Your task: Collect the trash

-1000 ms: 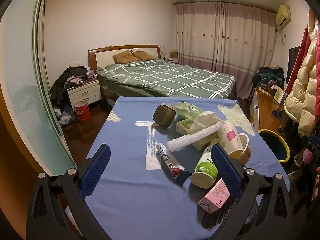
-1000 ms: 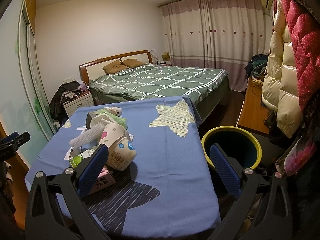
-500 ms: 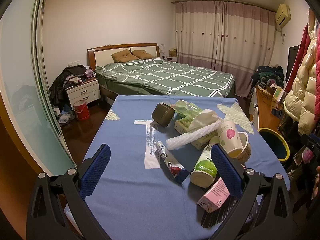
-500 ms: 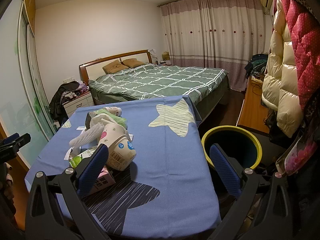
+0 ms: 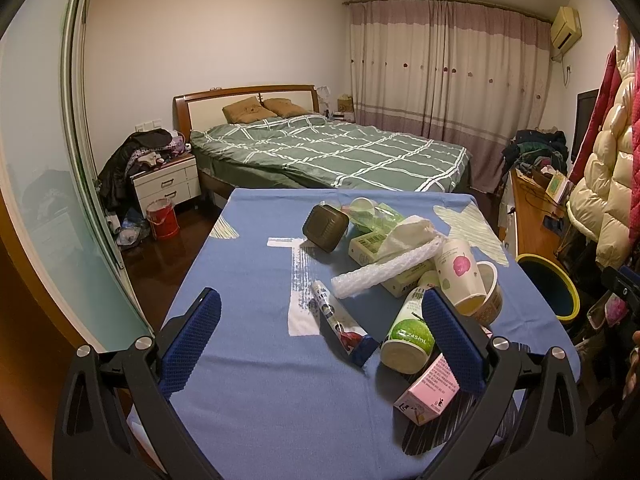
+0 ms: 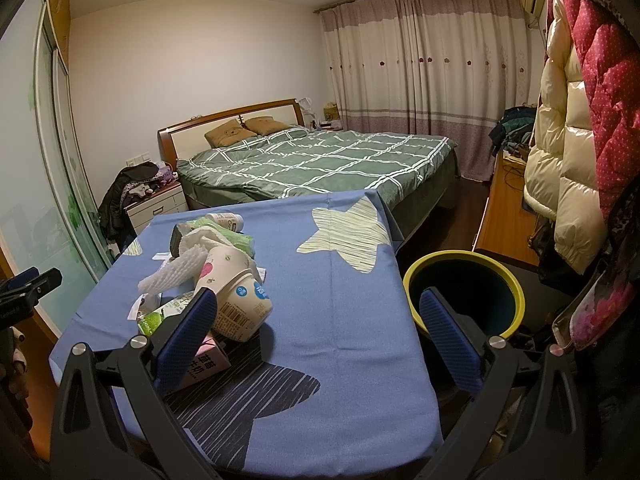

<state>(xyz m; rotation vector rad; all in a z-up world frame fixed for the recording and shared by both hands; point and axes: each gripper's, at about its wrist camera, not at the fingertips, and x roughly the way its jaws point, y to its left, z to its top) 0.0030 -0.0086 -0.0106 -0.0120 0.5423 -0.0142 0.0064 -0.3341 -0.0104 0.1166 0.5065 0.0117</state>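
Observation:
A pile of trash lies on the blue-covered table (image 5: 248,256): a toothpaste tube (image 5: 340,324), a green bottle (image 5: 410,330), a pink carton (image 5: 430,390), a paper cup (image 5: 460,276), a foam sleeve (image 5: 384,270), a tissue box (image 5: 370,244) and a dark square tin (image 5: 325,227). My left gripper (image 5: 320,336) is open and empty above the near edge, the tube and bottle between its fingers. My right gripper (image 6: 320,334) is open and empty over the table's right side, with the cup (image 6: 236,300) and pink carton (image 6: 206,364) by its left finger. A yellow-rimmed bin (image 6: 464,294) stands on the floor right of the table.
A green-covered bed (image 5: 328,156) lies beyond the table. A nightstand (image 5: 166,184) with clothes and a red bucket (image 5: 162,218) stand at the left. Coats (image 6: 568,140) hang at the right above a wooden desk (image 6: 508,216). A glass sliding door (image 5: 48,184) runs along the left.
The left gripper has backed off and risen slightly, so the trash pile sits a little lower and farther. The right gripper has barely moved. Both stay open.

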